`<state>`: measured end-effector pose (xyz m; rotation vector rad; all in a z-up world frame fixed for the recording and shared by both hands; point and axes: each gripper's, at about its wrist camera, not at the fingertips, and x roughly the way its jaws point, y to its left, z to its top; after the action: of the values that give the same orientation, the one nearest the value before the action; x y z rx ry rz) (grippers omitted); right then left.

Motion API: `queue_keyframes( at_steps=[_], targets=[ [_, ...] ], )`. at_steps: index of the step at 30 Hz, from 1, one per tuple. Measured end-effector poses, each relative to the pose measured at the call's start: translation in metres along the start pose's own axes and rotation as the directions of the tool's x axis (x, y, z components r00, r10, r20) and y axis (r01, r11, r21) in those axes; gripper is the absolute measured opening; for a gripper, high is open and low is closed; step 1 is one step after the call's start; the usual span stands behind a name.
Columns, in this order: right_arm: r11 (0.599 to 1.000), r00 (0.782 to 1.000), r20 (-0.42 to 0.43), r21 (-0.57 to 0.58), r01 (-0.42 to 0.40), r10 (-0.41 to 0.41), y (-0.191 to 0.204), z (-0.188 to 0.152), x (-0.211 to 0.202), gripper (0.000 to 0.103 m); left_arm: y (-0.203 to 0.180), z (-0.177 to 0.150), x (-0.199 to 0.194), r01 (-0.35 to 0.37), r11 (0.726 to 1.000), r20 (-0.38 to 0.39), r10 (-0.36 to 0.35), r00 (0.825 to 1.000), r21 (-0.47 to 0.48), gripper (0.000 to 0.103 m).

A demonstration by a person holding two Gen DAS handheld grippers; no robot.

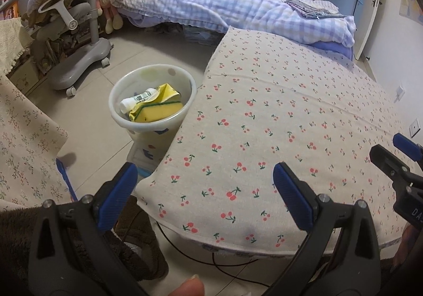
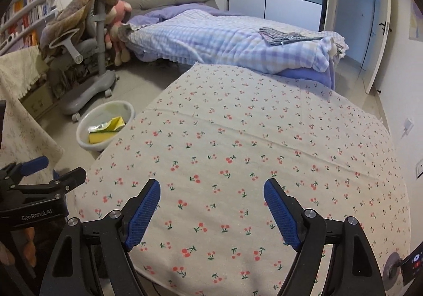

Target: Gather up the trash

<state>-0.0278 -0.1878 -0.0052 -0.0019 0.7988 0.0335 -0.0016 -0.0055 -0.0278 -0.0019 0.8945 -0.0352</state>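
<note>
Both tongs released, empty over bare table [image 1: 264, 124]: left [image 1: 206, 187], right [image 2: 211, 200]; trash sits in bin [image 1: 116, 110] far left

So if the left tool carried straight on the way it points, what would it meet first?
Most likely the cherry-print tablecloth near the table's front edge; the open left tool tilts down at it, nothing between. Depth is unclear.

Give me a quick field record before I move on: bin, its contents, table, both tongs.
bin: white bin on the floor, beside the table's left edge
contents: yellow sponge, white tube, yellow carton
table: cherry-print cloth, no trash visible on it
left tongs: open, nothing between them, over the table's near left corner
right tongs: open, nothing between them, above the cloth
</note>
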Motion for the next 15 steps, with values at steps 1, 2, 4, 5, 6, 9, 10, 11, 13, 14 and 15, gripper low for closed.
queue_keyframes(
  at_steps=[1,2,4,5,6,9,10,11,13,14,15],
  targets=[
    [1.000,1.000,0.003,0.005,0.000,0.000,-0.0010,0.0008,-0.0002,0.084,0.0003,0.0001,0.0000,0.000,1.000,0.001,0.000,1.000,-0.002,0.102],
    [1.000,1.000,0.004,0.008,0.000,0.000,-0.0010,0.0009,-0.0005,0.084,0.0008,0.0002,-0.0001,-0.003,1.000,0.003,0.003,1.000,-0.004,0.102],
    [1.000,1.000,0.003,0.010,0.001,-0.001,-0.0017,0.0016,0.0007,0.084,0.0017,-0.0006,0.0000,-0.003,1.000,0.004,0.003,1.000,-0.006,0.102],
    [1.000,1.000,0.001,0.011,0.002,-0.002,-0.0020,0.0008,0.0014,0.084,0.0023,-0.0003,-0.0002,-0.004,1.000,0.006,0.004,1.000,-0.008,0.102],
    [1.000,1.000,0.000,0.012,0.002,-0.002,-0.0021,0.0005,0.0018,0.084,0.0026,0.0001,-0.0008,-0.004,1.000,0.009,0.004,1.000,-0.011,0.102],
    [1.000,1.000,-0.007,0.017,-0.003,0.003,-0.0029,-0.0006,0.0031,0.084,0.0033,0.0008,-0.0027,-0.003,1.000,0.017,0.003,1.000,-0.014,0.102],
    [1.000,1.000,-0.008,0.018,-0.002,0.002,-0.0028,-0.0009,0.0034,0.084,0.0032,0.0009,-0.0029,-0.004,1.000,0.019,0.004,1.000,-0.014,0.102],
    [1.000,1.000,-0.007,0.019,-0.002,0.002,-0.0027,-0.0011,0.0035,0.084,0.0031,0.0010,-0.0035,-0.005,1.000,0.022,0.005,1.000,-0.014,0.102],
    [1.000,1.000,-0.009,0.018,-0.001,0.001,-0.0027,-0.0013,0.0037,0.084,0.0038,0.0020,-0.0036,-0.004,1.000,0.024,0.005,1.000,-0.014,0.102],
    [1.000,1.000,-0.007,0.019,0.000,0.000,-0.0027,-0.0015,0.0035,0.084,0.0038,0.0022,-0.0037,-0.004,1.000,0.024,0.004,1.000,-0.014,0.102],
    [1.000,1.000,-0.005,0.021,-0.001,0.002,-0.0028,-0.0015,0.0034,0.084,0.0039,0.0023,-0.0036,-0.005,1.000,0.024,0.005,1.000,-0.015,0.102]
  ],
)
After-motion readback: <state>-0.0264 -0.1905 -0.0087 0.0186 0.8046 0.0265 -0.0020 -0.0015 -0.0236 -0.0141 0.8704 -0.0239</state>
